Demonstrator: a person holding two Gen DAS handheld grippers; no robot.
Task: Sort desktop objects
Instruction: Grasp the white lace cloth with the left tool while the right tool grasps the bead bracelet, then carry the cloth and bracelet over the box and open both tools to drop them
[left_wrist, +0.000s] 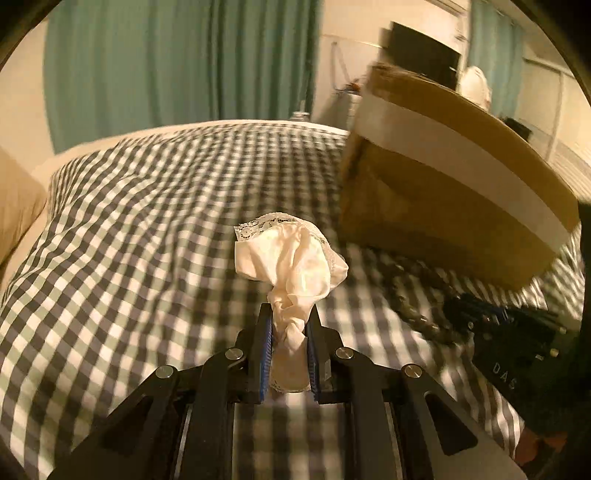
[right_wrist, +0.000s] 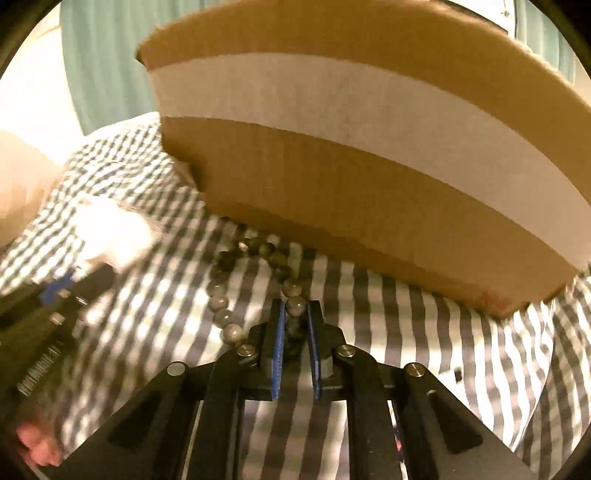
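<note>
Left gripper (left_wrist: 290, 317): clamped on a knotted cream cloth (left_wrist: 291, 266); the knot is pinched between the blue-lined fingers (left_wrist: 266, 343), and the lace-edged end is fanned out beyond the tips, above the bedding.
Right gripper (right_wrist: 295, 314): closed around a string of grey beads (right_wrist: 255, 273); one bead is seen at the fingertips, with further beads caught between the pads.
Beads: the remainder of the string is laid in a loop on the checked cover (right_wrist: 424, 332), reaching to the foot of the cardboard box (right_wrist: 369, 206).
Cardboard box: set on the checked cover, a white band (right_wrist: 332, 107) running along its side; it is seen right of the cloth in the left wrist view (left_wrist: 443, 206).
Background: green curtain (left_wrist: 177, 62) behind the bed; motion blur over much of both views.
</note>
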